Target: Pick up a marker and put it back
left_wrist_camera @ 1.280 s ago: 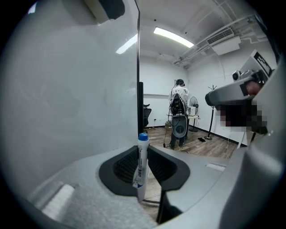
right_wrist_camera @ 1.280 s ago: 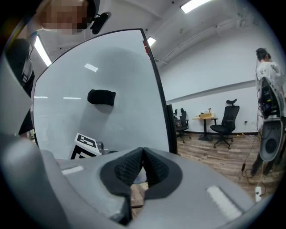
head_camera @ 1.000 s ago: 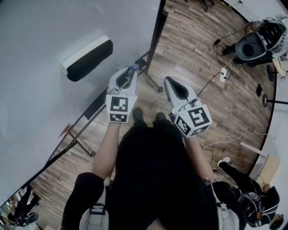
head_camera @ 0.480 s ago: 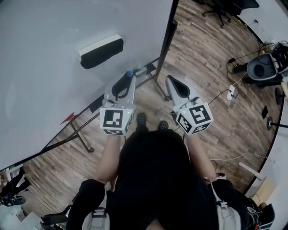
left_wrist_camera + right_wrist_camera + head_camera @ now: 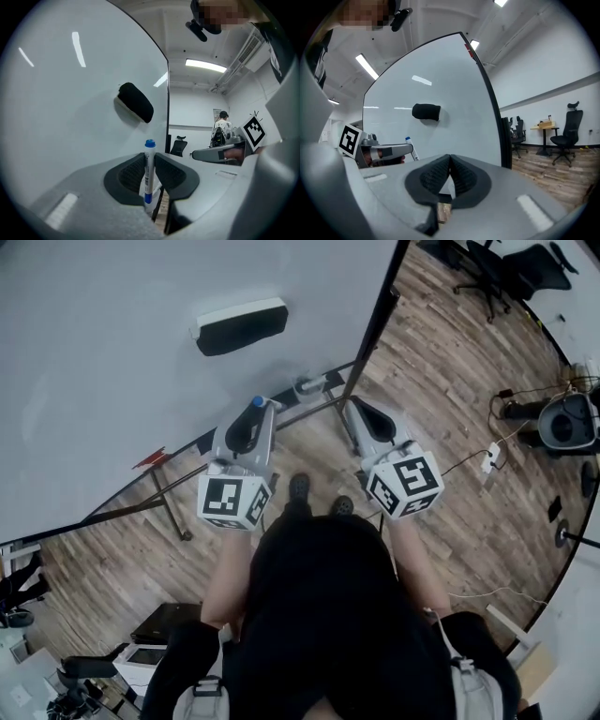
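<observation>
A white marker with a blue cap (image 5: 149,171) stands upright between the pads of my left gripper (image 5: 149,160), which is shut on it. In the head view the cap (image 5: 258,401) sticks out past my left gripper (image 5: 257,414), close to the lower edge of the whiteboard (image 5: 112,362). My right gripper (image 5: 355,410) hangs beside it over the floor, and its jaws (image 5: 450,164) meet at the tip with nothing between them. The right gripper view also catches the held marker (image 5: 412,148) in front of the board.
A black eraser (image 5: 242,326) sticks to the whiteboard above the grippers. The board's tray (image 5: 314,384) and black stand legs (image 5: 173,512) lie just ahead. Office chairs (image 5: 492,273), a cable with a power strip (image 5: 488,457) and a round device (image 5: 566,424) are on the wooden floor at right.
The head view has swung, so the eraser and the board's edge sit further right and higher in the picture. Both grippers keep their pose; the left still holds the marker.
</observation>
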`<action>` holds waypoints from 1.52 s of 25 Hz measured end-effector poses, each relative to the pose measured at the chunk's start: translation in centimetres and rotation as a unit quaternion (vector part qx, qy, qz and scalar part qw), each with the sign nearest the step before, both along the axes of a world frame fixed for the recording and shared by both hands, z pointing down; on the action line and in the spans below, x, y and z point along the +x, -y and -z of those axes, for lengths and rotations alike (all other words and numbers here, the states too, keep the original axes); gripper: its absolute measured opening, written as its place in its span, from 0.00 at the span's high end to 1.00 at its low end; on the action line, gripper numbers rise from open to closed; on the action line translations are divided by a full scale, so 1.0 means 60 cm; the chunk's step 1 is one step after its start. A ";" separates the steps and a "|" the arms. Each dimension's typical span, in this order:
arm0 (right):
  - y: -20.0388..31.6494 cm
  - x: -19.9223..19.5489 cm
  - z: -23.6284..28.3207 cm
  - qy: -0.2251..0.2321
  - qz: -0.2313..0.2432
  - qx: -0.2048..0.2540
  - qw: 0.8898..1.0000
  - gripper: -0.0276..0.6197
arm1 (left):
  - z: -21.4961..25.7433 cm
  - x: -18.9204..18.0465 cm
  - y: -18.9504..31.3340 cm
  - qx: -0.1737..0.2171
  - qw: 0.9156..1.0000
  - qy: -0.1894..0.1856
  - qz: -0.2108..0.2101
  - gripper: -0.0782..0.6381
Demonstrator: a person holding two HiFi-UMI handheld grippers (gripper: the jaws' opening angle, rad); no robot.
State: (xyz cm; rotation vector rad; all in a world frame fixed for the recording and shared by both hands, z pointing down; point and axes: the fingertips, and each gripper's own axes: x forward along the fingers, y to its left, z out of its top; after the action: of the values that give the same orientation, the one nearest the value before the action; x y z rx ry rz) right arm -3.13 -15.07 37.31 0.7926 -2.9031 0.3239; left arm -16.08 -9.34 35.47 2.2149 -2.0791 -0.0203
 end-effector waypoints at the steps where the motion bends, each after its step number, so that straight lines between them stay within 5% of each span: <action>1: -0.003 -0.002 -0.002 0.000 0.003 -0.001 1.000 0.95 | 0.000 -0.001 -0.004 0.000 1.000 -0.001 0.003 0.79; 19: -0.016 -0.002 -0.014 -0.009 0.003 -0.007 1.000 0.95 | -0.008 0.003 -0.002 0.001 1.000 -0.007 -0.003 0.79; 28: -0.014 0.008 -0.025 -0.020 -0.020 -0.012 1.000 0.95 | -0.017 0.025 0.050 0.000 0.999 -0.007 -0.048 0.79; 38: 0.027 0.047 -0.038 -0.032 -0.089 -0.018 0.995 0.95 | -0.052 0.045 0.127 -0.005 0.994 0.035 -0.102 0.79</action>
State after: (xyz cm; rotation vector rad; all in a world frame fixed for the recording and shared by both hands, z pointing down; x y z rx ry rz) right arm -0.29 -16.66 39.60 1.0378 -2.7658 0.3582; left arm -13.36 -16.93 38.60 2.4443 -1.8686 0.0842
